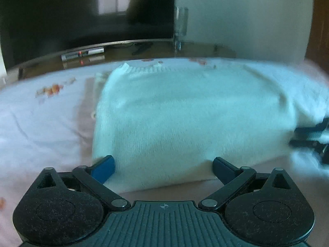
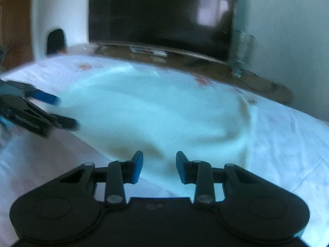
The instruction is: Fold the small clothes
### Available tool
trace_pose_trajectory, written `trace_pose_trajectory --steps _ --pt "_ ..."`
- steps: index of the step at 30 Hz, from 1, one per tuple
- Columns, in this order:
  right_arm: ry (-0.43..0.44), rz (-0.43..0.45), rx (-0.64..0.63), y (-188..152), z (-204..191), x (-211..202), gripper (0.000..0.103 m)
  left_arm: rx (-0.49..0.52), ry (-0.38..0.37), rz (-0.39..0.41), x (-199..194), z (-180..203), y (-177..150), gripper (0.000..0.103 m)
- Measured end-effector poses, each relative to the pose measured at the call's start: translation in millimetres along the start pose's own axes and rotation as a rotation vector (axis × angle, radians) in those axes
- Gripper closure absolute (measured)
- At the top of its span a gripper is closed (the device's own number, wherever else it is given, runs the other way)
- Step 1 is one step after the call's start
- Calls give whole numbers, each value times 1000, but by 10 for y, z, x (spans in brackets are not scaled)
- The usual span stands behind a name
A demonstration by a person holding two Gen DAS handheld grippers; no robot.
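A pale knitted garment [image 1: 185,113] lies folded on a white flowered sheet [image 1: 41,123]. My left gripper [image 1: 164,168] is open wide at the garment's near edge, and the knit fills the space between its blue fingers [image 1: 104,167]. The right wrist view shows the same garment [image 2: 154,107], with the left gripper [image 2: 61,111] open at its left side. My right gripper [image 2: 159,168] stands over the near hem with a clear gap between its pads; cloth shows in the gap but I see no pinch. In the left wrist view it [image 1: 308,138] is a blur at the garment's right end.
Beyond the bed runs a wooden stand [image 2: 205,65] with a dark television [image 2: 160,14], a small box with a red light [image 1: 82,54] and a tall clear glass [image 2: 242,49]. A wooden door [image 2: 14,30] is at the far left.
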State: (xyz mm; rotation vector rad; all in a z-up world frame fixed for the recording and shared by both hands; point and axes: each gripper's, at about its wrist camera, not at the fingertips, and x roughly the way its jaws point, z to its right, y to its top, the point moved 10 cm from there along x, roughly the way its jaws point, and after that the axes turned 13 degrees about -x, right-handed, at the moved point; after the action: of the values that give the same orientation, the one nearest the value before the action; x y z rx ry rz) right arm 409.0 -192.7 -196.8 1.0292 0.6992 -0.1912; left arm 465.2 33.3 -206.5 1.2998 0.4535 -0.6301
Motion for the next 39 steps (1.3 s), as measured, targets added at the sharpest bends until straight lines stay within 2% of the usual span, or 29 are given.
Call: trace_pose_trajectory --steps 3,7,10,12,14,15,17,18,20,22,26,31,34,36,39 --pt "12 -5 34 -108 104 4 69 16 3 -4 6 -11 6 2" --pt "-4 -21 3 -120 120 -25 69 16 6 -10 -25 -32 0 2" --pt "-14 -31 58 -234 222 -91 69 39 8 -17 -1 -17 -15 0" --pt "-12 -3 76 -325 238 -105 69 29 27 -31 -52 -5 42 1" --pt "-28 -37 59 -279 243 -182 72 -3 6 15 -174 13 142 1" --pt "-43 -30 59 -251 265 -235 77 -2 31 4 -161 -9 142 1" --pt "-63 -38 66 -274 330 -258 78 -4 90 -34 -60 -94 61 1" --pt "-64 -71 75 -349 356 -207 79 -14 90 -38 -23 -130 9 0" --pt "-60 -54 81 -409 384 -183 79 -32 77 -24 -18 -175 -12 0" --pt "-69 -60 50 -402 358 -188 78 -41 64 -25 -14 -214 -11 0" --pt "-47 -61 77 -432 409 -200 78 -38 57 -36 0 -243 6 0" --pt "-34 -118 73 -325 451 -170 77 -41 94 -60 -27 -250 73 0" --pt "-80 -67 112 -133 574 -331 78 -22 137 -65 -41 -339 83 0" --pt "-64 -61 148 -80 614 -339 80 -47 129 -71 -23 -395 69 0" --pt "-62 -145 124 -230 580 -135 84 -52 127 -66 -13 -418 66 0"
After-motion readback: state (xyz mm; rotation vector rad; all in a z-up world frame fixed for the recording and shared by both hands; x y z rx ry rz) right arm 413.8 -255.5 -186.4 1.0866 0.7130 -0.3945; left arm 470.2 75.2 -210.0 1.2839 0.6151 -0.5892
